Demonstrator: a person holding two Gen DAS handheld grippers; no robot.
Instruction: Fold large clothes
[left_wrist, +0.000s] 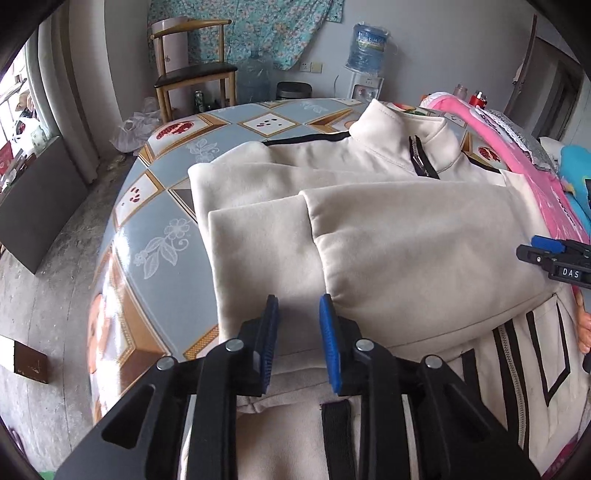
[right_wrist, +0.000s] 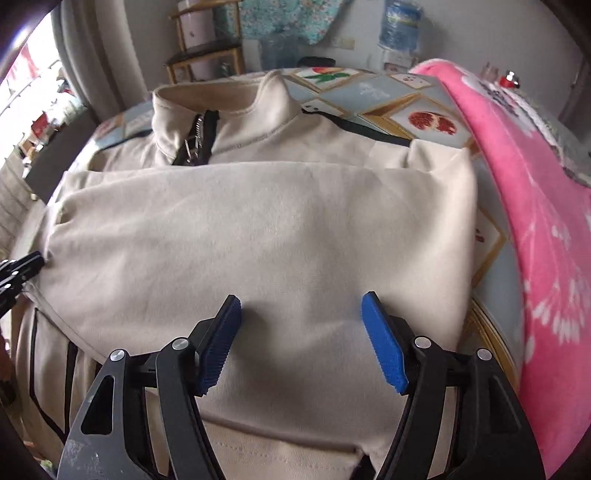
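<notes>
Blanket (right_wrist: 517, 192) beside jacket (right_wrist: 258, 229); chair (left_wrist: 192, 70), water dispenser (left_wrist: 365, 66) beyond table (left_wrist: 155, 236).

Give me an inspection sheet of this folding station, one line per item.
Surface: table with a glossy tile-and-fruit patterned cover.
Job's things: cream zip-up jacket lying flat, collar at the far side, both sleeves folded across the chest.
Clutter: pink blanket along the right edge of the table; small bottles and a red lighter at the far right.
Grippers: left gripper open over the folded sleeves; right gripper open wider over the jacket's middle; neither holds fabric.
Cables: nothing seen.
Surroundings: wooden chair, water dispenser, spare water jug on the floor, floral cloth on the wall, bags by the curtain.
</notes>
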